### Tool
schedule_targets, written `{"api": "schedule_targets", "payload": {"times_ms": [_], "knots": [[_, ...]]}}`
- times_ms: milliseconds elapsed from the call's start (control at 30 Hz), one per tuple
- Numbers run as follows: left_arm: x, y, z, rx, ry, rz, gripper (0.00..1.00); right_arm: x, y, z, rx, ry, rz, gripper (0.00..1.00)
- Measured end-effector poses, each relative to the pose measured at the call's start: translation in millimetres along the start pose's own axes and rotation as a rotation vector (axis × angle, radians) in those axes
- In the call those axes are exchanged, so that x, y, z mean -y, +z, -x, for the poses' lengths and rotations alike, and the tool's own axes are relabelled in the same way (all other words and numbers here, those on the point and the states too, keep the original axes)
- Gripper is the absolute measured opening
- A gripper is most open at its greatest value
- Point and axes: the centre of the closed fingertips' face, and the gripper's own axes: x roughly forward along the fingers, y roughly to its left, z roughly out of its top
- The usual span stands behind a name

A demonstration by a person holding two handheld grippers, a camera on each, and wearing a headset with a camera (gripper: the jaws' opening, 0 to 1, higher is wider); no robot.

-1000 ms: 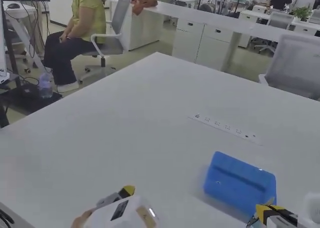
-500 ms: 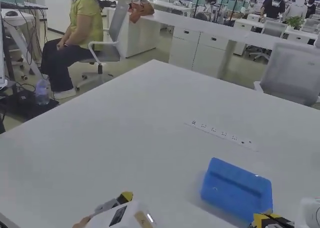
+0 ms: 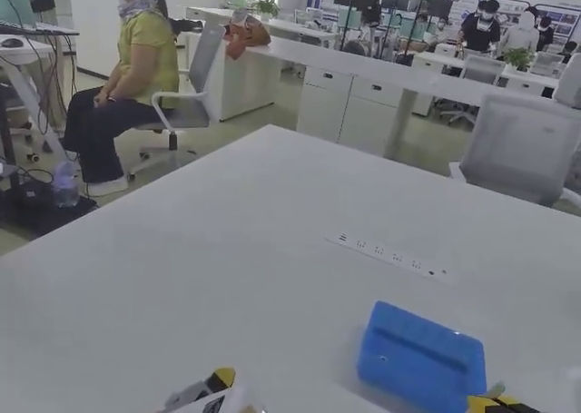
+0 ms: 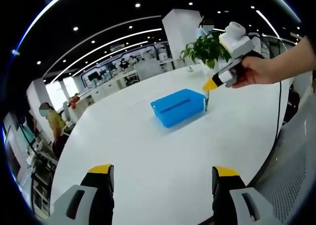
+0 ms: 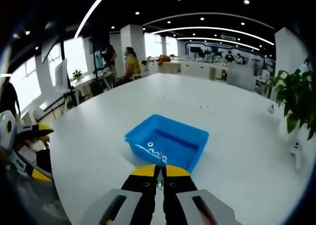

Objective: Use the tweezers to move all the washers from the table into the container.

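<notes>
Right hand-held gripper (image 5: 159, 171) clamps tweezers (image 4: 206, 101) over blue container (image 5: 195, 156); washers (image 5: 157, 149) inside.

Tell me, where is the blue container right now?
In the head view the blue container sits low right on the white table, nearer than the power strip, with the right gripper close by.

Left gripper (image 3: 213, 386), right gripper (image 3: 495, 402) cut by head view's bottom edge; tweezers (image 5: 160, 178) mostly hidden between jaws.
</notes>
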Motion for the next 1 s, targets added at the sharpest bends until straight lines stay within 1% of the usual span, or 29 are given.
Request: {"api": "schedule_targets", "payload": {"times_ms": [100,200,333,433,667,767,900,1000], "knots": [[0.2,-0.2,-0.1,-0.001,-0.001,-0.001,0.84,-0.5,10.3,4.2,0.025,0.004,0.006,0.0],[0.0,-0.5,0.0,-0.003,0.0,0.0,0.83,0.1,25.4,6.7,0.066,0.011,-0.009,0.0],[0.0,-0.9,-0.3,-0.006,0.0,0.0,0.83,1.0,39.8,5.2,0.096,0.01,-0.004,0.0],[-0.9,-1.0,-0.3,-0.005,0.005,-0.001,0.83,3.3,46.0,1.6,0.109,0.005,-0.01,0.0],[0.8,-2.5,-1.3,-0.016,0.003,-0.012,0.84,11.7,52.4,-9.0,0.119,-0.015,-0.02,0.0],[0.8,-2.2,-1.2,-0.014,0.0,-0.005,0.84,14.5,54.7,-15.2,0.121,-0.024,-0.02,0.0],[0.6,-2.2,-1.3,-0.014,-0.001,-0.001,0.84,15.2,52.5,-24.0,0.108,-0.037,-0.006,0.0],[0.7,-3.3,-1.6,-0.021,0.0,-0.006,0.83,15.9,47.1,-33.4,0.087,-0.038,-0.01,0.0]]}}
